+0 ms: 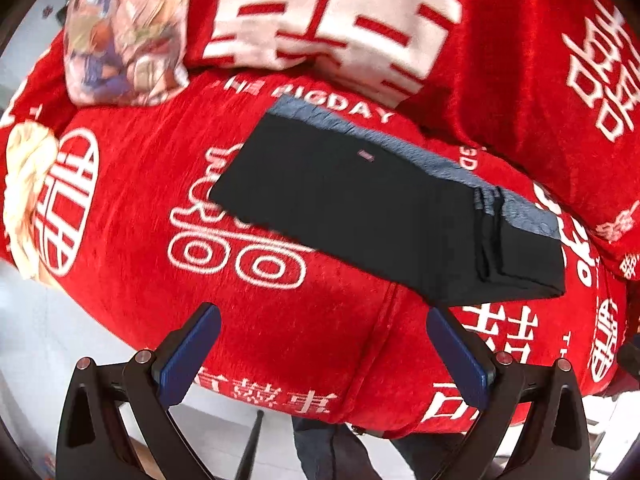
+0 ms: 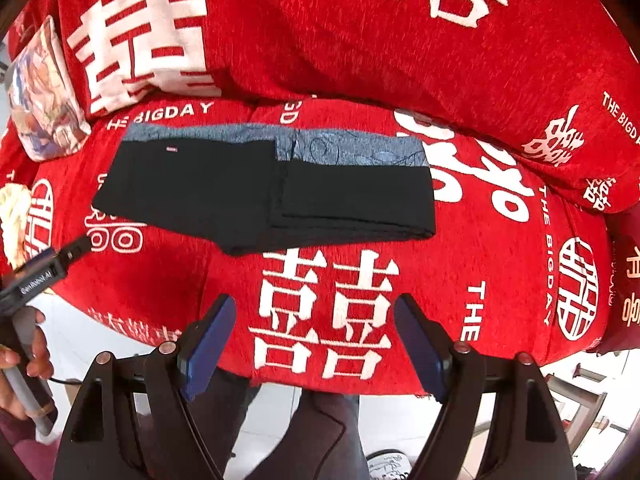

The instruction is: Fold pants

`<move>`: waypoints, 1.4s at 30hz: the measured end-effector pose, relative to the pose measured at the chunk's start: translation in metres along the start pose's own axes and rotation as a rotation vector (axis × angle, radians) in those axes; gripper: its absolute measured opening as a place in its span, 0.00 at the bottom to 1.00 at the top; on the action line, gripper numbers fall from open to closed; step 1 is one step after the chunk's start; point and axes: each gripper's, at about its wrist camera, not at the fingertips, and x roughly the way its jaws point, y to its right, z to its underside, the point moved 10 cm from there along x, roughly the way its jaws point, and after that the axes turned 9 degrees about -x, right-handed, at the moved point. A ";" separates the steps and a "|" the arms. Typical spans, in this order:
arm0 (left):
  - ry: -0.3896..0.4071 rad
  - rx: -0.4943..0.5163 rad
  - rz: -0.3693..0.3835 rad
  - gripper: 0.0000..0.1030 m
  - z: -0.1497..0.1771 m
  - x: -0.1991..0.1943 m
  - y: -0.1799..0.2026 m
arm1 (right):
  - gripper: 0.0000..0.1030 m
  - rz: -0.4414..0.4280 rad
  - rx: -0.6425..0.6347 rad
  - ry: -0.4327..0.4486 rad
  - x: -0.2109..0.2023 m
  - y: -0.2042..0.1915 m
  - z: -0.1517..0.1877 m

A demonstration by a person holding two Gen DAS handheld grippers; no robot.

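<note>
The black pants (image 2: 260,196) lie folded into a flat rectangle on the red sofa seat (image 2: 328,304), their grey inner waistband (image 2: 352,152) showing along the far edge. In the left wrist view the pants (image 1: 376,216) run diagonally, with the grey band (image 1: 440,160) on the upper right. My left gripper (image 1: 324,320) hovers open over the seat's front edge, nothing between its blue pads, its right fingertip (image 1: 436,320) close to the pants' near corner. My right gripper (image 2: 316,308) is open and empty too, short of the pants. The left gripper (image 2: 76,248) also shows at the far left, a hand (image 2: 28,360) holding it.
Red cushions with white characters (image 2: 360,40) form the sofa back. A printed pillow (image 1: 124,28) leans at the back left, and a cream cloth (image 1: 28,184) lies at the left end. Below the seat's edge are the pale floor (image 1: 44,340) and the person's legs (image 2: 304,420).
</note>
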 end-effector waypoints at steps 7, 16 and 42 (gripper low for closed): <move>-0.036 -0.056 -0.025 1.00 -0.008 0.028 -0.026 | 0.81 -0.043 -0.009 -0.068 0.035 -0.022 0.005; -0.041 -0.072 -0.003 1.00 -0.029 0.065 -0.029 | 0.81 -0.119 -0.046 -0.125 0.092 -0.067 0.002; 0.008 -0.205 0.263 1.00 -0.061 0.135 -0.053 | 0.81 -0.166 -0.054 -0.027 0.231 -0.106 -0.056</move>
